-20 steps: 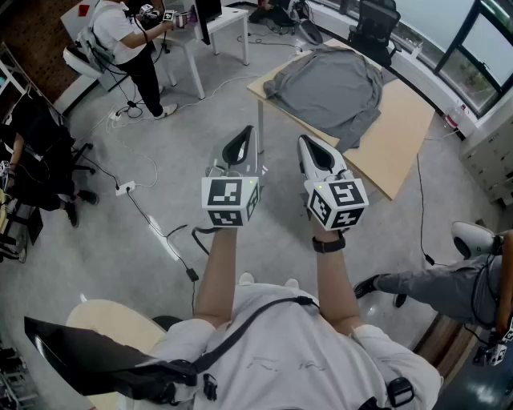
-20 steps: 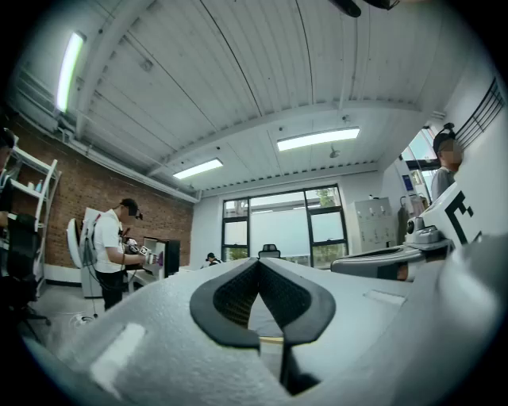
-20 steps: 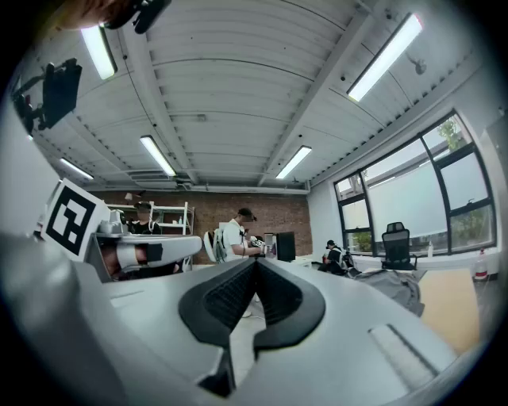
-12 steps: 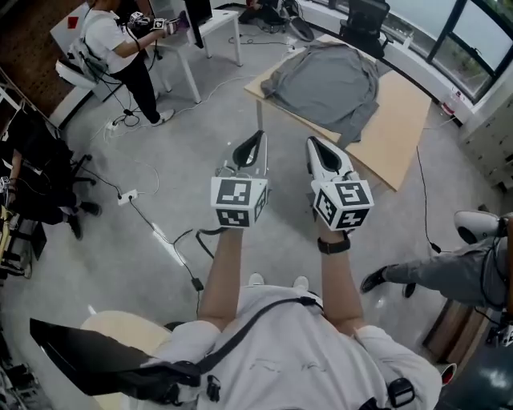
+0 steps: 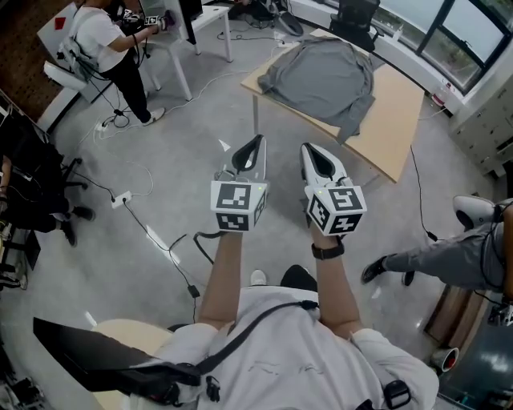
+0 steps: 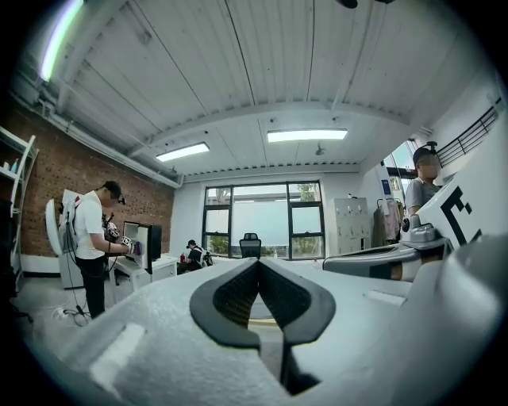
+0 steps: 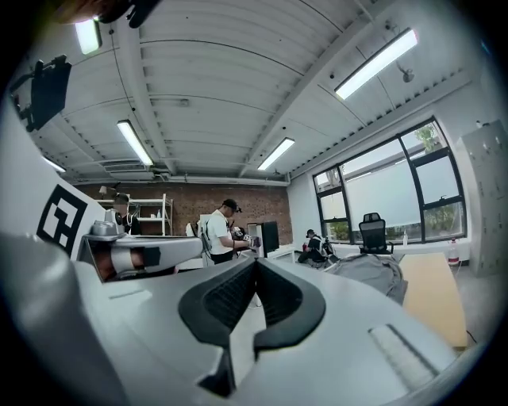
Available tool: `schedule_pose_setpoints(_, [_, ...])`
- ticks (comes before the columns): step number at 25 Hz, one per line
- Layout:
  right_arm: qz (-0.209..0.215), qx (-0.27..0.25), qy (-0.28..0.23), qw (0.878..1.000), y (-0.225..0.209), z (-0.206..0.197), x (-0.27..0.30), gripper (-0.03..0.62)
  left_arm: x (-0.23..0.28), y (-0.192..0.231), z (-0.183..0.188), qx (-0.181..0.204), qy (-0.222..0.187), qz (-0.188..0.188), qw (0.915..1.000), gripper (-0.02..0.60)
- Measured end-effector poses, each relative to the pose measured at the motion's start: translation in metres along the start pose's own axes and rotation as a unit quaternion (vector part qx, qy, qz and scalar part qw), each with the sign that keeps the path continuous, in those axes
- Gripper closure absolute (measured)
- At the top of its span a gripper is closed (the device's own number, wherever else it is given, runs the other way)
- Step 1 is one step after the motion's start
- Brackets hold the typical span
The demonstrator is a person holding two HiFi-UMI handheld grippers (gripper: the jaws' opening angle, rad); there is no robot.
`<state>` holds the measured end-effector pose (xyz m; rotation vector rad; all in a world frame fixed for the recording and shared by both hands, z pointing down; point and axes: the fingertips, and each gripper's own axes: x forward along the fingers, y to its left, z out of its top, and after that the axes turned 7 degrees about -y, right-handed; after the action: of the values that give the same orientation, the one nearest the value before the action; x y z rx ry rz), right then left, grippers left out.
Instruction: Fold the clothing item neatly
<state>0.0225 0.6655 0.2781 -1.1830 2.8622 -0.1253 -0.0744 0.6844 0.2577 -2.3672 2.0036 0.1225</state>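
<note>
Our left hand-held gripper [image 5: 256, 142] has its jaws pressed together with nothing between them, and we hold it out level in front of our chest, above the grey floor [image 5: 120, 288]. Just to its right, our right hand-held gripper [image 5: 305, 149] is pressed together too and empty, tipped slightly downward. The two sit side by side, close but apart.

Both point toward the far side. There the grey clothing item [image 5: 325, 76] lies spread and rumpled on the wooden worktop [image 5: 394, 120], well apart from either hand-held gripper. It covers the worktop's left part, with one sleeve reaching toward the near edge. We see bare wood to the right of it.

Beyond the worktop, a black office chair [image 5: 353, 14] stands by the windows. At the far left a person [image 5: 100, 36] in a white shirt stands at a white desk [image 5: 210, 14]. Cables [image 5: 152, 232] trail across the floor on our left. At the near right, a seated person's leg [image 5: 445, 260] in grey trousers stretches out.
</note>
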Motion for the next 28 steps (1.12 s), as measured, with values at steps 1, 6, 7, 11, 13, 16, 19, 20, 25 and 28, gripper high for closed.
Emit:
schedule_pose_setpoints(1, [-0.002,0.001,0.005,1.0,0.0,-0.003,0.0,0.592,0.001,0.0,-0.003,-0.003,0.002,-0.003,1.0,0.58])
schedule_pose_setpoints(6, [-0.006,0.012,0.011,1.0,-0.011,-0.01,0.01,0.592,0.018,0.0,-0.016,-0.016,0.005,-0.016,0.9997,0.58])
schedule_pose_setpoints(7, [-0.003,0.013,0.009,1.0,-0.014,-0.01,0.014,0.592,0.024,0.002,-0.017,-0.019,0.003,-0.014,0.9997,0.58])
schedule_pose_setpoints(11, [0.0,0.025,0.006,1.0,-0.043,-0.015,0.041,0.592,0.058,0.006,-0.026,-0.019,0.006,-0.006,0.9998,0.58])
schedule_pose_setpoints(13, [0.0,0.039,0.001,0.999,-0.061,-0.016,0.063,0.592,0.08,0.01,-0.03,-0.008,0.011,-0.009,0.9999,0.58])
schedule_pose_setpoints(16, [0.013,0.044,-0.016,0.999,-0.083,-0.003,0.102,0.592,0.12,0.025,-0.025,0.004,0.004,-0.003,1.0,0.58])
schedule_pose_setpoints(19, [0.025,0.029,-0.044,0.998,-0.113,0.025,0.13,0.592,0.164,0.03,-0.012,0.004,-0.013,0.003,0.9999,0.58])
schedule_pose_setpoints(20, [0.025,0.026,-0.054,0.998,-0.126,0.035,0.136,0.592,0.178,0.028,-0.008,0.005,-0.018,0.002,0.9998,0.58])
schedule_pose_setpoints(25, [0.012,0.037,-0.065,0.997,-0.184,0.045,0.155,0.592,0.235,0.02,-0.009,0.009,-0.019,-0.004,0.9998,0.58])
schedule_pose_setpoints(28, [-0.002,0.053,-0.052,0.997,-0.212,0.03,0.162,0.592,0.261,0.015,-0.023,0.012,-0.006,-0.01,0.9999,0.58])
